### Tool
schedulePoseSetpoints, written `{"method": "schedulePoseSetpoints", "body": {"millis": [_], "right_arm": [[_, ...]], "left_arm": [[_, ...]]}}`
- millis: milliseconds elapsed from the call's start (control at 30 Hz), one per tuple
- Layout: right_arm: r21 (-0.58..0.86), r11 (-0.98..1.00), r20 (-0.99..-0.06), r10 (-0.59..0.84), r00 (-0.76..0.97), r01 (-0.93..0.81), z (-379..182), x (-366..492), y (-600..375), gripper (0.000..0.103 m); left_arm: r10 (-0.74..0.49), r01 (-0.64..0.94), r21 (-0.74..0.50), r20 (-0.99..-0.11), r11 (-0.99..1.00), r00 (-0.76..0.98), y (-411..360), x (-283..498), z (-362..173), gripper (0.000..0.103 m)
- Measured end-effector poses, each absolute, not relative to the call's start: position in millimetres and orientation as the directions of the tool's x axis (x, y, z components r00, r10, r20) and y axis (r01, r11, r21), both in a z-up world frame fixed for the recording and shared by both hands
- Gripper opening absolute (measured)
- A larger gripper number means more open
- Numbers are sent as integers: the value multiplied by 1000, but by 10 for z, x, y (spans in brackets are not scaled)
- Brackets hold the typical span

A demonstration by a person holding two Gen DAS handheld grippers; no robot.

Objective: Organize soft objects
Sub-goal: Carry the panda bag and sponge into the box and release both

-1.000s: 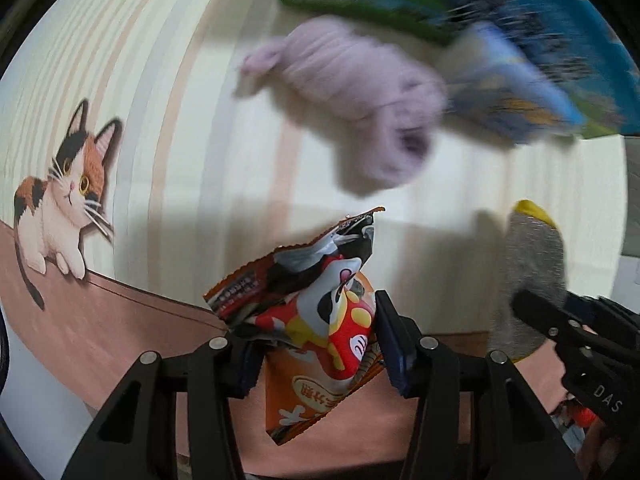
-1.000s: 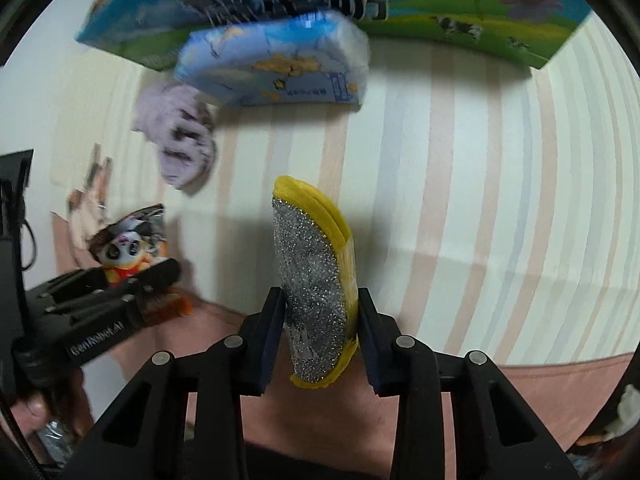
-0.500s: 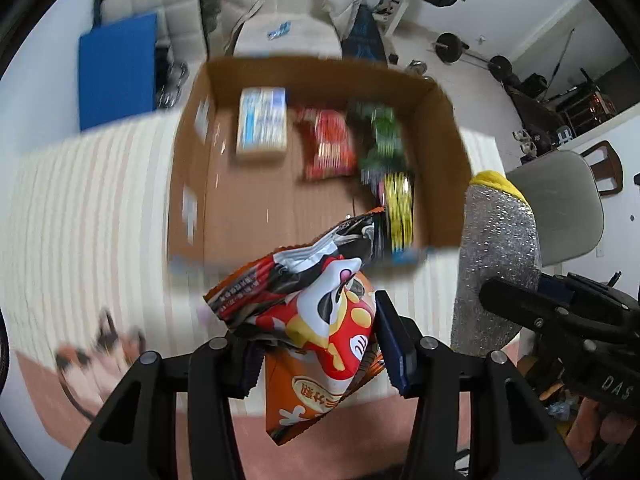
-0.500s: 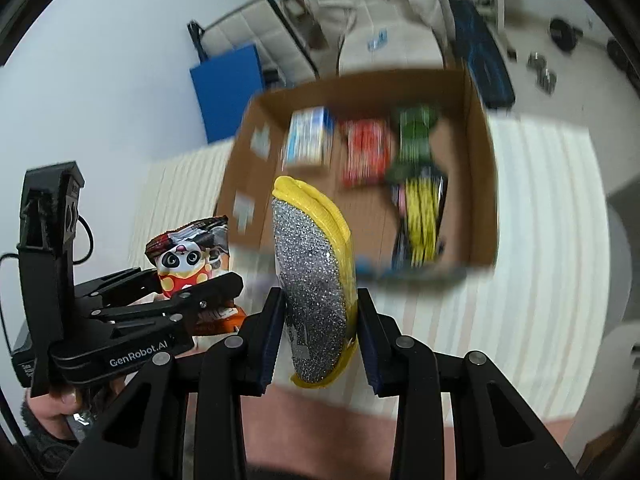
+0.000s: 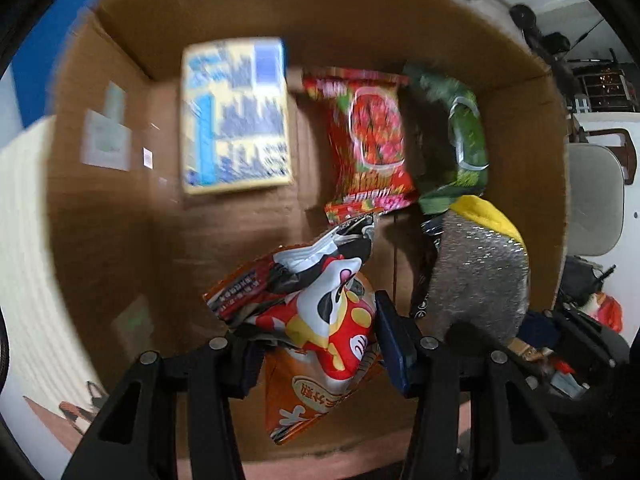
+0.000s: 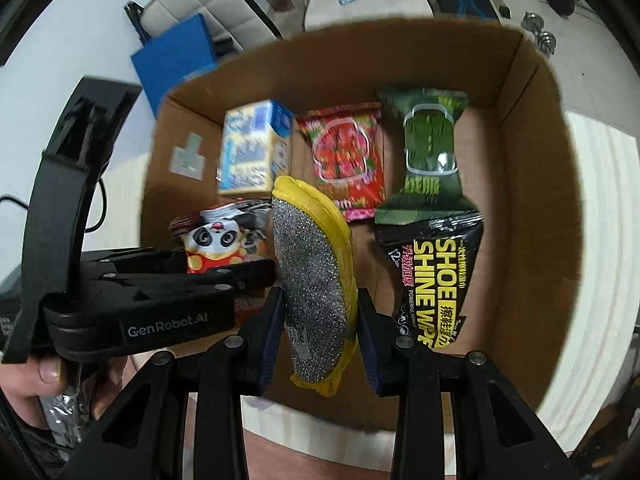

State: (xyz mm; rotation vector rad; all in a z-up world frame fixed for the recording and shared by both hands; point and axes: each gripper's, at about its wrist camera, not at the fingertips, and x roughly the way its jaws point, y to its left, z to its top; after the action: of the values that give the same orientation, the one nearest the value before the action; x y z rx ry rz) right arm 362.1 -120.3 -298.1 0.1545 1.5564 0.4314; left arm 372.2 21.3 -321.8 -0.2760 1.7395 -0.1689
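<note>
Both loads hang over the open cardboard box (image 6: pixel 532 80), the left gripper (image 5: pixel 316 344) clamped on a panda snack bag (image 5: pixel 320 308) and the right gripper (image 6: pixel 320 320) on a yellow-backed scouring pad (image 6: pixel 312 280), so the delivery step calls for lowering each into bare floor space before releasing.

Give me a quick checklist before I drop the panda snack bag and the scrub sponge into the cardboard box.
1. Left gripper clamped on panda snack bag: ok.
2. Right gripper clamped on scrub sponge: ok.
3. Both items over the cardboard box: ok.
4. Bare box floor below the snack bag: ok.
5. Sponge clear of shoe wipes pack: cannot tell.
6. The two grippers apart: ok, but close.
</note>
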Motion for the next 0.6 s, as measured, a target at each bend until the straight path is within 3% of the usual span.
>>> {"method": "schedulePoseSetpoints", "body": {"millis": [200, 600], "right_arm": [[338, 928, -940, 326, -101, -157, -3348, 3620, -1189, 37], [297, 939, -952, 277, -129, -173, -3494, 3556, -1377, 38]], "left_arm": [[-280, -93, -265, -929, 960, -243, 146, 3736, -3612, 47], [-310, -98, -294, -909, 951, -279, -53, 3718, -3924, 48]]}}
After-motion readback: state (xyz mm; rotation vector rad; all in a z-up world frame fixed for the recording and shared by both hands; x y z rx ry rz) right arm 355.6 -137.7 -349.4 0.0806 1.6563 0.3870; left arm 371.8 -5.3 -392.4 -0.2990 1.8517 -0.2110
